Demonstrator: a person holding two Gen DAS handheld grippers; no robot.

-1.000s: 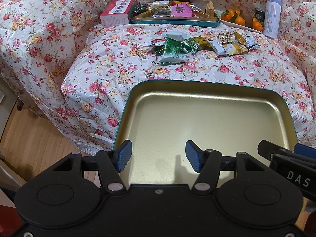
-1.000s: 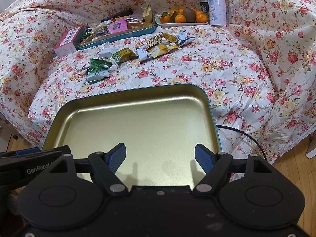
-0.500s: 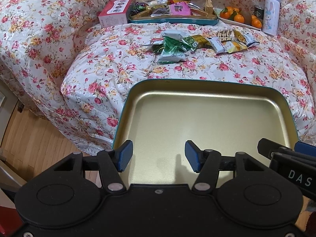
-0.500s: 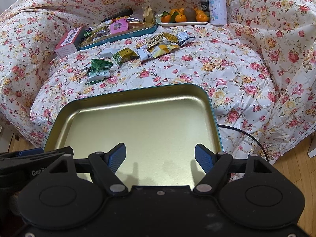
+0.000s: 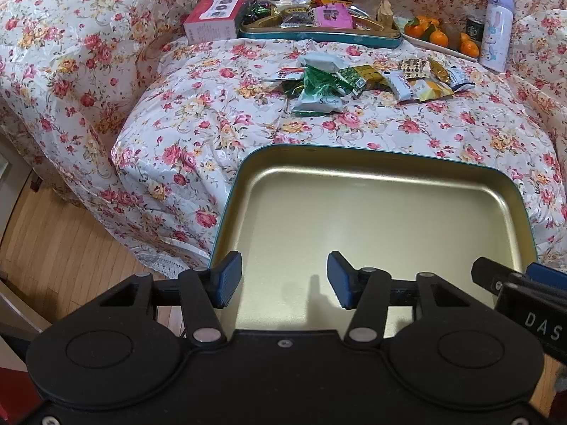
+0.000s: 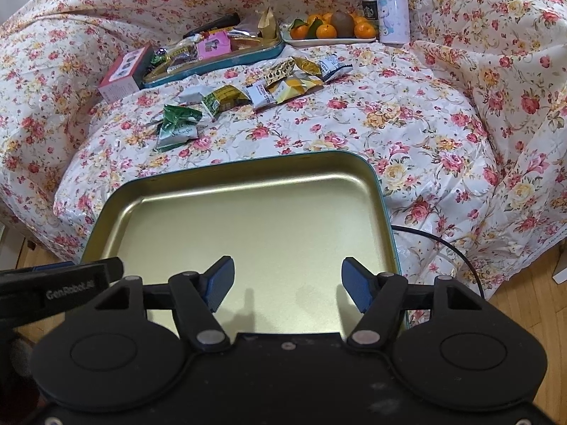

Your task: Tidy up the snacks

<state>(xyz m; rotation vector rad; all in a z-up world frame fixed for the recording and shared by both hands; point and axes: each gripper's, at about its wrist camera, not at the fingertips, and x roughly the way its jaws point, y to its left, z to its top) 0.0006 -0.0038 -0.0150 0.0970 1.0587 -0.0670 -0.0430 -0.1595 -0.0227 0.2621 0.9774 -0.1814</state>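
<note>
An empty gold tin tray with a teal rim [image 5: 248,163] [image 6: 375,177] lies on the near edge of the floral-covered seat. Both grippers hover over its near end. My left gripper [image 5: 283,279] is open and empty. My right gripper [image 6: 287,279] is open and empty. Several loose snack packets lie in a row beyond the tray: a green packet [image 5: 319,88] [image 6: 177,124], a yellow-green one [image 5: 358,74] [image 6: 226,97] and yellow ones [image 5: 421,88] [image 6: 294,83]. A second teal tray [image 5: 319,33] [image 6: 212,65] at the back holds several snacks.
A red box [image 5: 212,17] [image 6: 124,71] stands left of the far tray. A plate of oranges [image 5: 439,35] [image 6: 329,30] and a lilac bottle [image 5: 496,24] [image 6: 393,3] stand at the back right. A black cable [image 6: 443,244] hangs at the right. Wooden floor [image 5: 53,248] lies left.
Both views have shifted slightly, as the grippers drew back and up a little from the tray. The jaws stay open and nothing was picked up.
</note>
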